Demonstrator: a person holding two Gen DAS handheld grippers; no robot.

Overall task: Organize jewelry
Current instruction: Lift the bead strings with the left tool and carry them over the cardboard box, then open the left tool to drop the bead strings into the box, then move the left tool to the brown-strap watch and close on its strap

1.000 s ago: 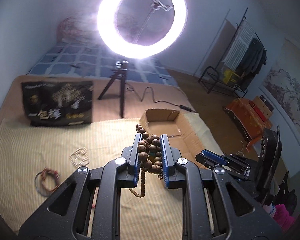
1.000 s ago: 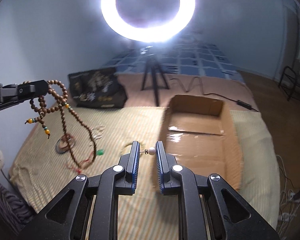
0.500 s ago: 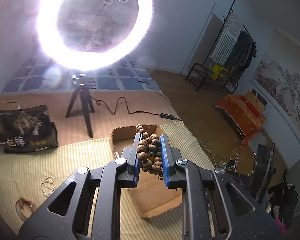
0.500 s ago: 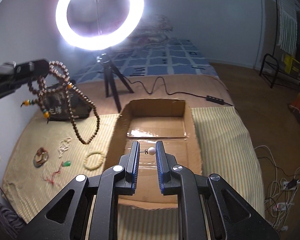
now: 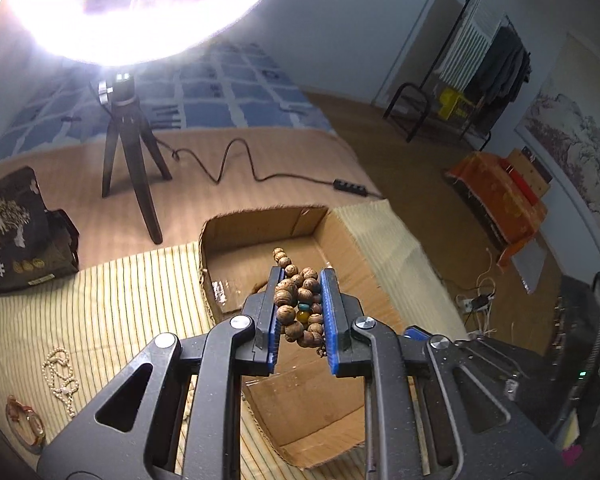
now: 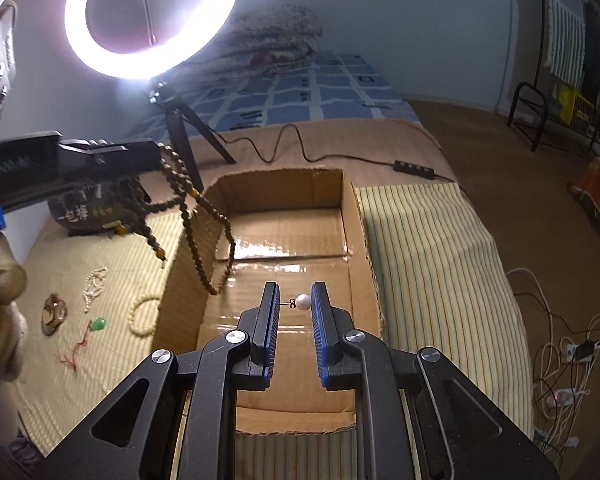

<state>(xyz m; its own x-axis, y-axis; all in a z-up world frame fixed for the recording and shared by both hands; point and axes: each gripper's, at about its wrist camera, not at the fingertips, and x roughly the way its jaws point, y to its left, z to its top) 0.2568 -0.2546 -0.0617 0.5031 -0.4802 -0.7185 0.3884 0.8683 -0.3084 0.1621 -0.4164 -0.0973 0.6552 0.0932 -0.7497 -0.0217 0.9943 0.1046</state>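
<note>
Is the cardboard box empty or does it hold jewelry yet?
Empty, where visible: the box shows only bare taped floor. The grippers hide part of it.

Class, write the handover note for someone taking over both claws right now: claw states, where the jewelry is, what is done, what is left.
Left claw: shut on the wooden bead necklace, its loops dangling over the cardboard box.
Right claw: shut on the pearl earring, also above the box.
Done: nothing lies in the box yet.
Left: drop both pieces in, then collect from the striped mat the pearl strand, cream bead bracelet, green pendant and brown bangle.
</note>
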